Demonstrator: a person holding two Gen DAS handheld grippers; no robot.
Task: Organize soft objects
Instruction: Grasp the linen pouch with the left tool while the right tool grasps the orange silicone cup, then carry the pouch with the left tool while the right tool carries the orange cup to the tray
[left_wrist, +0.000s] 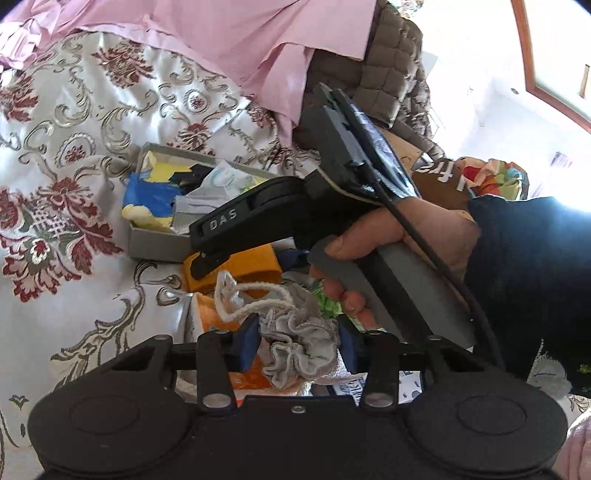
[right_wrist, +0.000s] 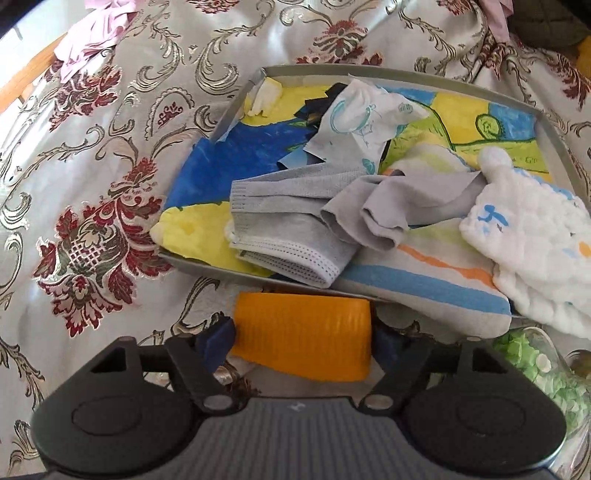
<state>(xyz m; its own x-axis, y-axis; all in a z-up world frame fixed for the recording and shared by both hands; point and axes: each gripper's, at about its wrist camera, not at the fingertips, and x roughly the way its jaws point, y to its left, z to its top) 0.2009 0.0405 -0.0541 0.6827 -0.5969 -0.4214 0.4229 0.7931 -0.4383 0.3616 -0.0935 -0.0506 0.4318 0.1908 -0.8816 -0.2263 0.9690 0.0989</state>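
Cream satin bedspread (right_wrist: 110, 155), swirling with silver scrolls and dark red flowers. Grey tray (right_wrist: 406, 74) packed with a blue, yellow and green drawing (right_wrist: 229, 162), grey socks (right_wrist: 280, 214), white cloth (right_wrist: 535, 251). Bright orange ribbed roll (right_wrist: 303, 343) at the tray's near edge. Pale pink sheet (left_wrist: 229, 40) beyond.

Floral brocade bedspread (right_wrist: 92, 155) under grey tray (right_wrist: 369, 70), orange cloth (right_wrist: 303, 343), pink fabric (left_wrist: 221, 33).
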